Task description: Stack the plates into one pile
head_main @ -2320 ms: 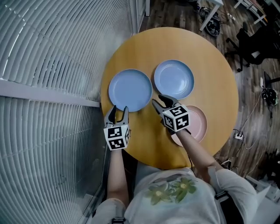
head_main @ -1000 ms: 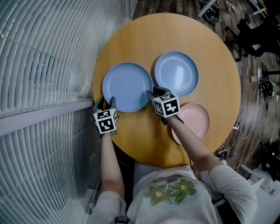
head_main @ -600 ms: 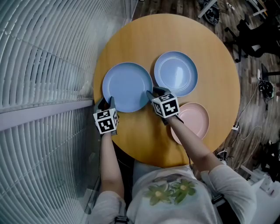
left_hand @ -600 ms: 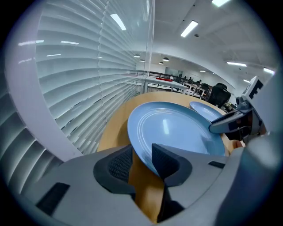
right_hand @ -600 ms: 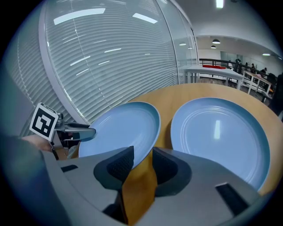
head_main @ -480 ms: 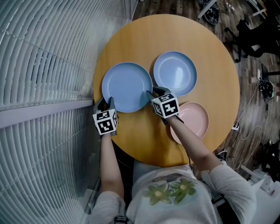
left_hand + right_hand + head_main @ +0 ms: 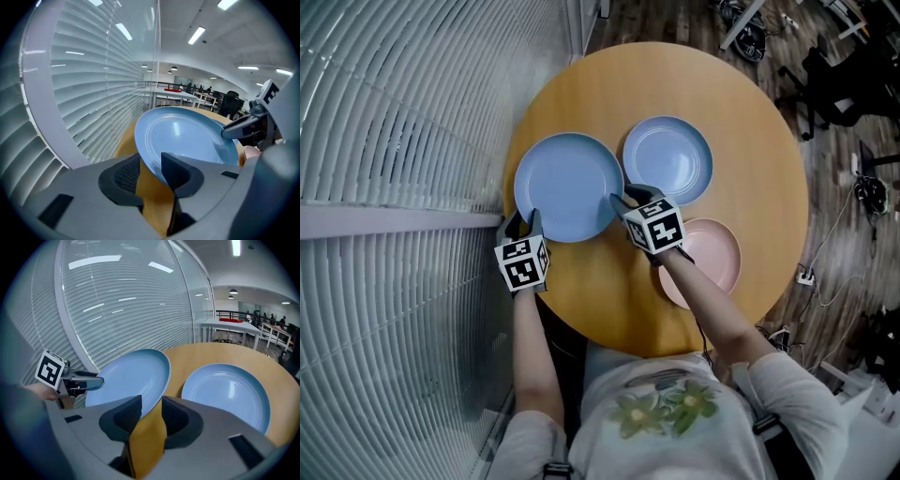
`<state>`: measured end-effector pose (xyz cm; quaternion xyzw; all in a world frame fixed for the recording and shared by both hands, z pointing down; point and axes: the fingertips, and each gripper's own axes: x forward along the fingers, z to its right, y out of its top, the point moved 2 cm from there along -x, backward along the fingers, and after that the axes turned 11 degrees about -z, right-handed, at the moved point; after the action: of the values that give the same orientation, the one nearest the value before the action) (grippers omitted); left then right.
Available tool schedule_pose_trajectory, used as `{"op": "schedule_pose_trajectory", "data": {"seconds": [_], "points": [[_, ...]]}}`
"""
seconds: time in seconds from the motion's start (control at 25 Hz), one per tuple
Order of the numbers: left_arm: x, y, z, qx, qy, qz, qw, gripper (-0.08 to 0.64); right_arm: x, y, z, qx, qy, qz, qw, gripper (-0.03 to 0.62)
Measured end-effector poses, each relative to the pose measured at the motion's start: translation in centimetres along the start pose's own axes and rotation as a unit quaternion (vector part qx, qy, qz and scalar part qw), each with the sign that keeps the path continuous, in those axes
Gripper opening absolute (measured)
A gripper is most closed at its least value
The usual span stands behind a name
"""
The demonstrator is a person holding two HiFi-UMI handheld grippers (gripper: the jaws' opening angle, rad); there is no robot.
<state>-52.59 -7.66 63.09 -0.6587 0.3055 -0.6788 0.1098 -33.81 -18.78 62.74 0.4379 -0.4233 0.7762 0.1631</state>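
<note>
Head view: blue plate (image 7: 569,186) now lifted off table (image 7: 750,112).

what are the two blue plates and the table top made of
Large blue plate and smaller blue plate: likely plastic or melamine, possibly glazed ceramic; even pastel colour, smooth satin sheen with soft light streaks. Table: wood or wood-look laminate, matte; even honey tone, no sharp glare.
</note>
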Motion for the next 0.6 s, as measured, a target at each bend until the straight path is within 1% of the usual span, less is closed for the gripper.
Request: {"op": "schedule_pose_trajectory", "data": {"seconds": [0.36,0.6], "points": [[-5.9,2.1,1.9,-0.003,0.004,0.028,0.9996,0.153,-5.6,0.7,-1.2,-0.006,0.004,0.03,1.0,0.15],[-9.7,0.5,4.6,0.006,0.007,0.039,0.9992,0.153,-10.3,-1.5,-2.2,-0.021,0.004,0.052,0.998,0.15]]}}
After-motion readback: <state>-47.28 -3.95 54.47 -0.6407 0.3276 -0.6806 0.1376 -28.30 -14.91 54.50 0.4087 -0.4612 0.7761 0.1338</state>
